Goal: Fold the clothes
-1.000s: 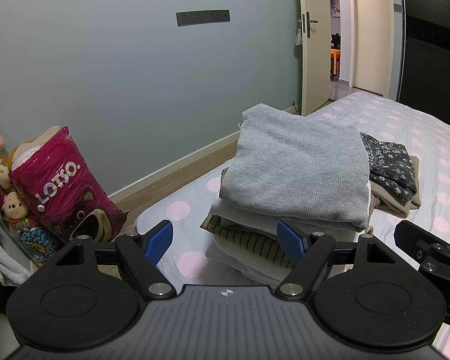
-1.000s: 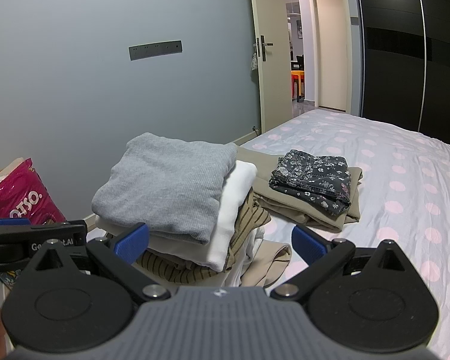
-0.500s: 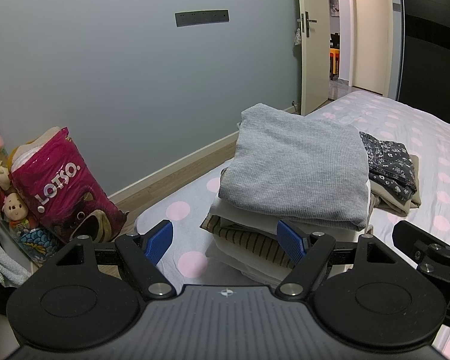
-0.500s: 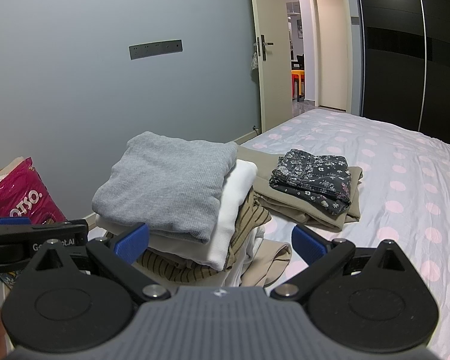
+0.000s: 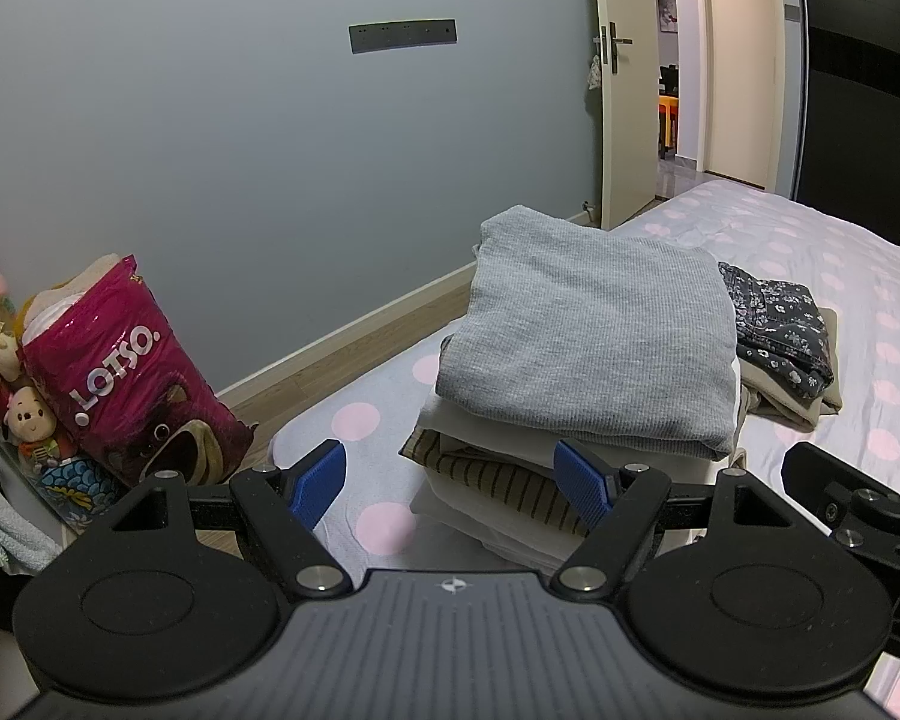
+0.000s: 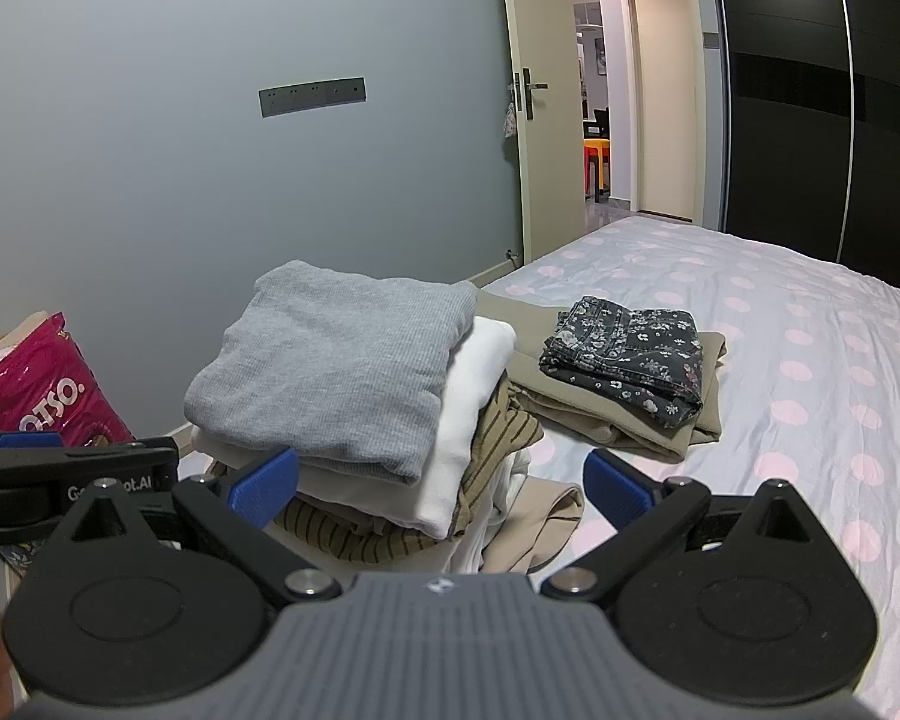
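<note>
A folded grey sweater (image 5: pixel 594 330) lies on top of a stack of folded clothes (image 5: pixel 498 480) on the bed; it also shows in the right wrist view (image 6: pixel 336 354), over a white garment (image 6: pixel 468 420) and a striped one (image 6: pixel 498 438). A folded dark floral garment (image 6: pixel 630 354) lies on a folded beige one (image 6: pixel 630 420) to the right. My left gripper (image 5: pixel 453 480) is open and empty, just short of the stack. My right gripper (image 6: pixel 441 483) is open and empty, also in front of the stack.
The bed (image 6: pixel 810 360) has a pale sheet with pink dots. A pink LOTSO bag (image 5: pixel 120 372) and plush toys (image 5: pixel 6 372) stand by the grey wall on the left. An open door (image 6: pixel 540 138) and a dark wardrobe (image 6: pixel 810 90) lie beyond.
Nothing has visibly changed; both grippers stay open in front of the stack.
</note>
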`<state>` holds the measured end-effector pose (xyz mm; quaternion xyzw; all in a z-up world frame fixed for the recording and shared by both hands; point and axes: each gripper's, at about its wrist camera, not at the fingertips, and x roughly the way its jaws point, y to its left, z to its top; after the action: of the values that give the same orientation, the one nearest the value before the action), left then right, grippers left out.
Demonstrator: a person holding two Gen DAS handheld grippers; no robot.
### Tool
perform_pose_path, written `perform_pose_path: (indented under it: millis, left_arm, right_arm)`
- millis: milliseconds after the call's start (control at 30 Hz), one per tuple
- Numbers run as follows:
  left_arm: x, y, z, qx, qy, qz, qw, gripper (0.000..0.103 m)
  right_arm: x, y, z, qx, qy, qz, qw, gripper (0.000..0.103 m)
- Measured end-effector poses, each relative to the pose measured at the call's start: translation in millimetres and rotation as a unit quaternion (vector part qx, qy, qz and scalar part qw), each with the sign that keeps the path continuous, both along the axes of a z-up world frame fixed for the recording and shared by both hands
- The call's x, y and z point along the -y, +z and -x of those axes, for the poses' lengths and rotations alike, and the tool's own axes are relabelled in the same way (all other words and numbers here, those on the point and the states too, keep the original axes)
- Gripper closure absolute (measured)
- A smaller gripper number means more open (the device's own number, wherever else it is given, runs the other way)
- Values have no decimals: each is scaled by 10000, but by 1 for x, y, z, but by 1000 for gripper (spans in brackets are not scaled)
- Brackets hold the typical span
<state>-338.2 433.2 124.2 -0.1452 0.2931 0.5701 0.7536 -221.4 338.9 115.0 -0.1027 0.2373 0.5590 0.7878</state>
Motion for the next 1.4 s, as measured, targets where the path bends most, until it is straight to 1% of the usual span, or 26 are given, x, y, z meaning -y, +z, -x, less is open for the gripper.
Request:
perform_pose_path:
  millis: [1133, 1267, 1400]
  left_arm:
    - [-1, 0, -1, -24, 14, 12, 10000, 27]
    - [0, -2, -2, -27, -98, 73, 9999, 27]
    - [6, -3, -5, -17, -281, 128, 9995, 27]
  right_arm:
    - [0, -1, 1, -1, 0, 22, 10000, 1]
    - [1, -2, 1, 18, 14, 50, 10000, 1]
    - [16, -3, -2, 131, 99, -4, 9999, 1]
